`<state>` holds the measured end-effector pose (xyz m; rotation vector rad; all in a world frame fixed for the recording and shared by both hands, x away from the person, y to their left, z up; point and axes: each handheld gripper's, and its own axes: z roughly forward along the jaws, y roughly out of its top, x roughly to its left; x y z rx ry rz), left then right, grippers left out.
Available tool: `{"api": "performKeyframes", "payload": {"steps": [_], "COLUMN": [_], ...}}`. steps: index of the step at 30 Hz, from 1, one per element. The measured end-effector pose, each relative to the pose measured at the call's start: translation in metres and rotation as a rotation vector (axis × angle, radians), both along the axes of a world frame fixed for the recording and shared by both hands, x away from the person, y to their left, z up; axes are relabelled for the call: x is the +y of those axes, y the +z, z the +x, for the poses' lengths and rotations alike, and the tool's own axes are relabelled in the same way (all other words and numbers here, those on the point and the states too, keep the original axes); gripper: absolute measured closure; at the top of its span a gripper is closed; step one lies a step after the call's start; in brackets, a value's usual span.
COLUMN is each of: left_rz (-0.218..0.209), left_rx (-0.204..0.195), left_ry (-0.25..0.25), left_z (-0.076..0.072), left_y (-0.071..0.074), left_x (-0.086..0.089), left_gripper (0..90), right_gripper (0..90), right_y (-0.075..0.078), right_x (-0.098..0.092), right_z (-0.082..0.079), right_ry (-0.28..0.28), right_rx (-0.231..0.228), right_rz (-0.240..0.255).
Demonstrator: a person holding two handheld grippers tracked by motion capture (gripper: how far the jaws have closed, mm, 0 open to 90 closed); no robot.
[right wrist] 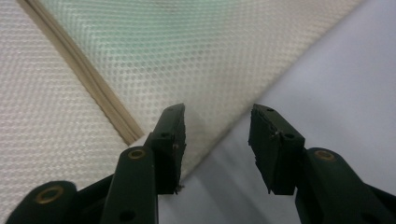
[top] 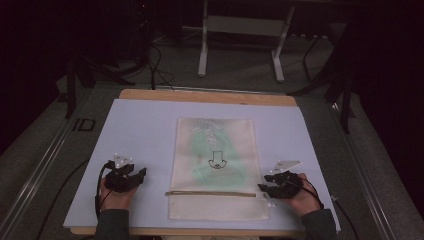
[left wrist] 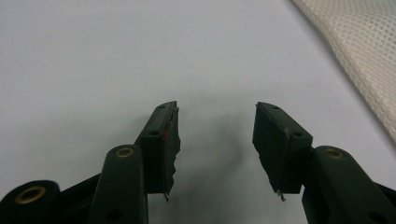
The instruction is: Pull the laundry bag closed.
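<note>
A cream mesh bag (top: 215,165) lies flat on the pale mat (top: 140,125), with something green showing through it and a tan zipper strip (top: 210,193) across its near end. My left gripper (top: 142,173) rests on the mat to the left of the bag, open and empty; in its own view the left gripper (left wrist: 217,106) has bare mat between its jaws and the mesh bag (left wrist: 364,42) off at the upper right. My right gripper (top: 261,187) is at the bag's right edge near the zipper's end. The right gripper (right wrist: 217,107) is open, one jaw over the mesh bag (right wrist: 187,56) by the zipper strip (right wrist: 88,79), the other over the mat.
The mat covers a wooden table (top: 210,96) whose far edge shows. Beyond it on the dark floor stand a white frame stand (top: 240,45) and cables. Bare mat lies on both sides of the bag.
</note>
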<state>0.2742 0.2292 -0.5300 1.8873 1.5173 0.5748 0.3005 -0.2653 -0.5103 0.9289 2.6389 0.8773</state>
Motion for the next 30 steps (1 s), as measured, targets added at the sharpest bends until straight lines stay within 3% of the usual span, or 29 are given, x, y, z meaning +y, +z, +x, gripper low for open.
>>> {"api": "performKeyframes", "payload": {"steps": [13, 30], "left_rz": [-0.001, 0.001], "left_rx": [0.005, -0.004], "left_ry": [-0.021, -0.022], "left_z": [0.000, -0.003], "left_y": [-0.002, -0.002], "left_x": [-0.001, -0.004], "left_gripper": [50.0, 49.5], "right_gripper": [56.2, 55.8], "right_y": [0.004, 0.012], "right_x": [0.012, 0.049], "right_z": [-0.001, 0.006], "right_ry": [0.038, 0.195], "right_rx": [0.010, 0.030], "right_rz": [-0.028, -0.075]}}
